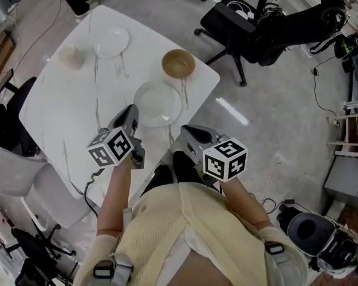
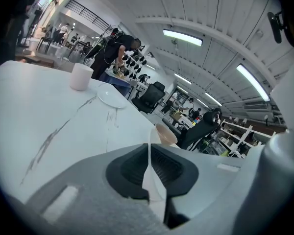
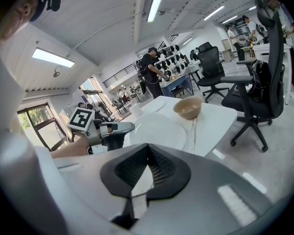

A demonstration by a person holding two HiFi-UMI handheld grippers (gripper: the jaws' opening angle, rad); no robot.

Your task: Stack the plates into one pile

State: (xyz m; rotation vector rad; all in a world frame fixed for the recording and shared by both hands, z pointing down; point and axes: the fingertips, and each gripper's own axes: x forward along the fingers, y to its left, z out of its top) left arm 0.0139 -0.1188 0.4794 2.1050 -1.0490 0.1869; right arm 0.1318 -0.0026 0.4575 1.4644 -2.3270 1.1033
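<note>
The left hand-held gripper (image 1: 133, 117) and right hand-held gripper (image 1: 187, 131), both clenched empty, lie below the centre plate (image 1: 158, 103); bowl (image 1: 178, 63), upper-left plate (image 1: 111, 42) and cup (image 1: 71, 56) occupy the surface (image 1: 65, 109) beyond.

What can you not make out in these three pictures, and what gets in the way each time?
Bowl: in the left gripper view its lower part sits behind the left hand-held gripper.
Table: head view, part of the near edge under the person's arms.
Cup: inside too small in head view, side-on in left gripper view.
</note>
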